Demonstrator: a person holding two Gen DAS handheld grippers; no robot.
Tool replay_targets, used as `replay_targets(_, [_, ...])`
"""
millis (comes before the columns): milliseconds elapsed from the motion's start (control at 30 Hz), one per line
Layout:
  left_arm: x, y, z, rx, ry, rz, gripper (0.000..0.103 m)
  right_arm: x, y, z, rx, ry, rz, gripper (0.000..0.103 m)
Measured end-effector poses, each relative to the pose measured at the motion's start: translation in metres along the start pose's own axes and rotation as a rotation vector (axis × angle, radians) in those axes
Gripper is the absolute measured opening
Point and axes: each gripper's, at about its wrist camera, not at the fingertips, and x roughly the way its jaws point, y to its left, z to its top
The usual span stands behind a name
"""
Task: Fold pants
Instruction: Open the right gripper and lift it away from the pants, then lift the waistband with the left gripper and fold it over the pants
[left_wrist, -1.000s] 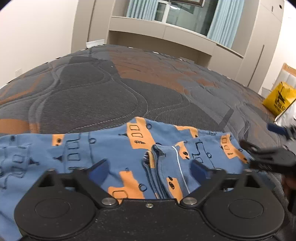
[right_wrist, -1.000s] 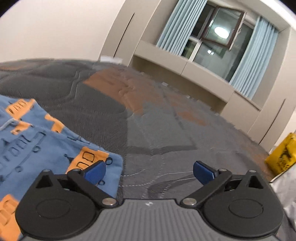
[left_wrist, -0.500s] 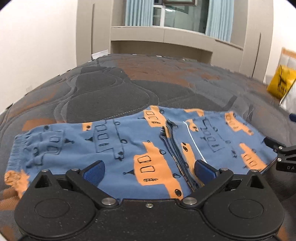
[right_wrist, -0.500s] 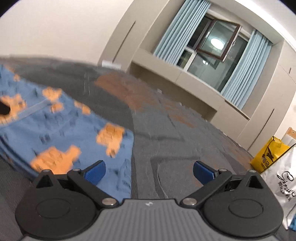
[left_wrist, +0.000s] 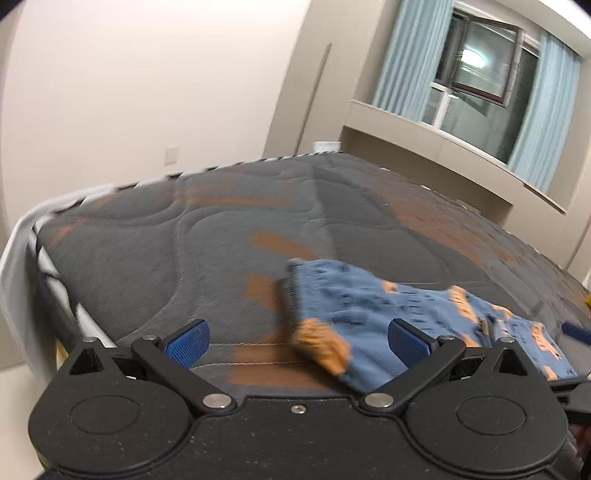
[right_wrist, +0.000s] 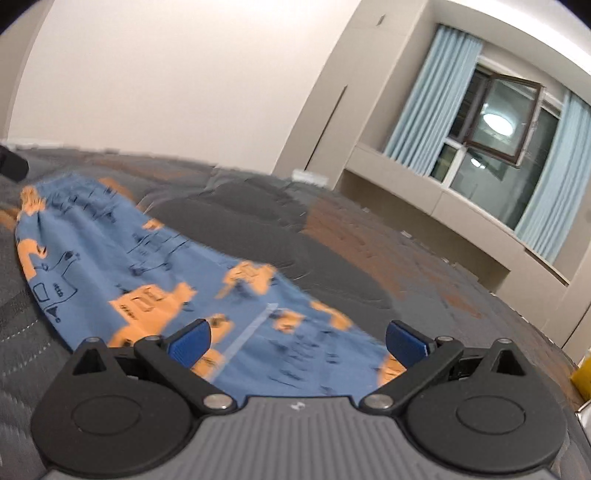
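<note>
Two views. Left wrist: left gripper (left_wrist: 297, 341) jaws wide, empty; pants (left_wrist: 406, 314) ahead-right of jaws on mattress (left_wrist: 184, 240). Right wrist: right gripper (right_wrist: 297, 341) wide, empty, pants between jaws. Folded flat; likely one fold left

The left gripper (left_wrist: 298, 339) hangs with its blue-padded fingers (left_wrist: 188, 341) spread wide, gripping nothing. The right gripper (right_wrist: 298, 338) is likewise spread wide; its tip shows at three o'clock of the left wrist view.
</note>
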Motion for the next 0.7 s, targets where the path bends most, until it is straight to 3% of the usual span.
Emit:
replay_targets(267, [0.034, 0.008, -0.006, -0.055, 0.049, -0.086, 0.102, 0.012, 0.017, -0.003, 0.023, 0.014, -0.058, 0.103])
replay_targets(700, [0.043, 0.001, -0.008, -0.087, 0.033, -0.114, 0.102, 0.013, 0.024, -0.004, -0.013, 0.000, -0.086, 0.103])
